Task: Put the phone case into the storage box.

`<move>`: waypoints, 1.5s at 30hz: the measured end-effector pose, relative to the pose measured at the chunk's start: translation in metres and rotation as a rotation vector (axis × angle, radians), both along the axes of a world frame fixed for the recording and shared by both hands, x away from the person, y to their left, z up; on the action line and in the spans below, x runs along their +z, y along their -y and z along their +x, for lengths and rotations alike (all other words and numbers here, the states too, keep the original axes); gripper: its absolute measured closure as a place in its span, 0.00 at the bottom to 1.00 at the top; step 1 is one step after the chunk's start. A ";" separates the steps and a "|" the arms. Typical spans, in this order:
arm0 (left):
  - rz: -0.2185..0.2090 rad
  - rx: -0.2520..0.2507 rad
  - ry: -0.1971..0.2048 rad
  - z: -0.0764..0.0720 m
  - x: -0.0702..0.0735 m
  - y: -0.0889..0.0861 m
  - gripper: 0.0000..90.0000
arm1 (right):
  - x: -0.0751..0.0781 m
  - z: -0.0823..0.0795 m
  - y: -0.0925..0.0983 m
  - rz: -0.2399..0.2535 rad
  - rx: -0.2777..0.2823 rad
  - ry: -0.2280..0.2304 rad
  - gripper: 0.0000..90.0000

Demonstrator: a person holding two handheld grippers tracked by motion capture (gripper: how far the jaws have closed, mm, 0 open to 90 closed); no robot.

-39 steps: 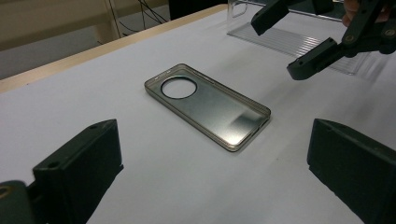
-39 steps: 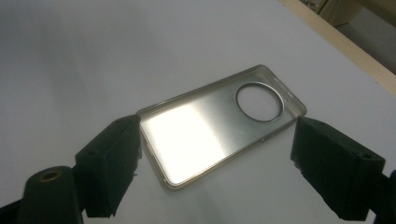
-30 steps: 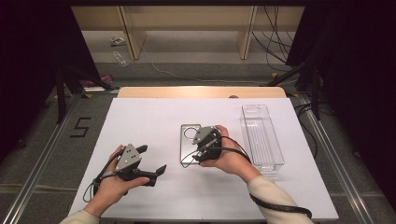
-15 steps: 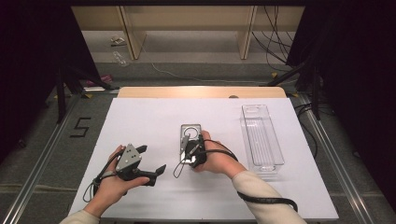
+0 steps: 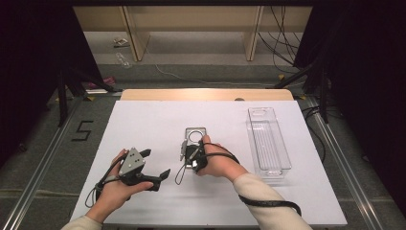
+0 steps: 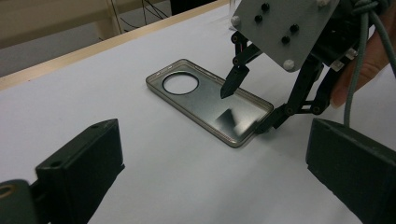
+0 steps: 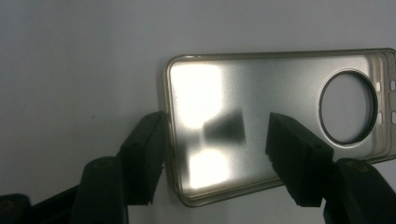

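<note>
A silver-grey phone case (image 5: pixel 195 135) (image 6: pixel 205 100) (image 7: pixel 261 88) with a round camera hole lies inside-up near the middle of the white table (image 5: pixel 143 120). My right gripper (image 5: pixel 191 157) (image 6: pixel 246 109) (image 7: pixel 217 135) points down over the case's near end. One jaw stands just outside the short end rim and the other hangs inside the shell. Its jaws have just been closing, with the end of the case between them, and the pads are still well apart. My left gripper (image 5: pixel 155 163) (image 6: pixel 212 154) rests low at the left, open with nothing in it, facing the case.
A clear, long plastic tray (image 5: pixel 268 141) lies to the right of the case. The table's wooden far edge (image 5: pixel 206 94) borders a floor with cables and shelf legs. A "5" mark (image 5: pixel 82 130) is on the floor to the left.
My right hand has shifted left and down onto the case's near end, and its jaws have narrowed around that end. The left hand has stayed put.
</note>
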State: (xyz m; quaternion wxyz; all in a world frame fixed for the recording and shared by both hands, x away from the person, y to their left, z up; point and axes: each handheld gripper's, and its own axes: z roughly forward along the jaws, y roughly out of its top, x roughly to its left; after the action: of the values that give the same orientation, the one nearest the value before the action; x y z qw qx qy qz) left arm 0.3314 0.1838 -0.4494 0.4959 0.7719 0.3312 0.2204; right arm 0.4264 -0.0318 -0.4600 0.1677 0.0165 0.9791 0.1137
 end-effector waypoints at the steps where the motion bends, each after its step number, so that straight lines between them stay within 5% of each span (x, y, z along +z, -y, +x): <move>1: 0.000 0.000 0.000 0.000 0.000 0.000 0.04 | 0.000 0.000 -0.001 -0.005 0.007 -0.001 0.46; 23: -0.005 0.000 -0.003 0.000 0.000 0.000 0.04 | 0.000 -0.005 -0.006 -0.077 0.090 -0.088 0.86; 45: -0.002 0.002 -0.001 0.000 -0.001 0.000 0.05 | 0.000 -0.006 -0.008 -0.072 0.089 -0.105 0.98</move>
State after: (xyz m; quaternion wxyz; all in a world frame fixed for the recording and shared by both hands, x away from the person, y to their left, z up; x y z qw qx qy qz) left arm 0.3311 0.1837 -0.4500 0.4962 0.7713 0.3324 0.2201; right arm 0.4206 -0.0242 -0.4601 0.1114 -0.0273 0.9898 0.0850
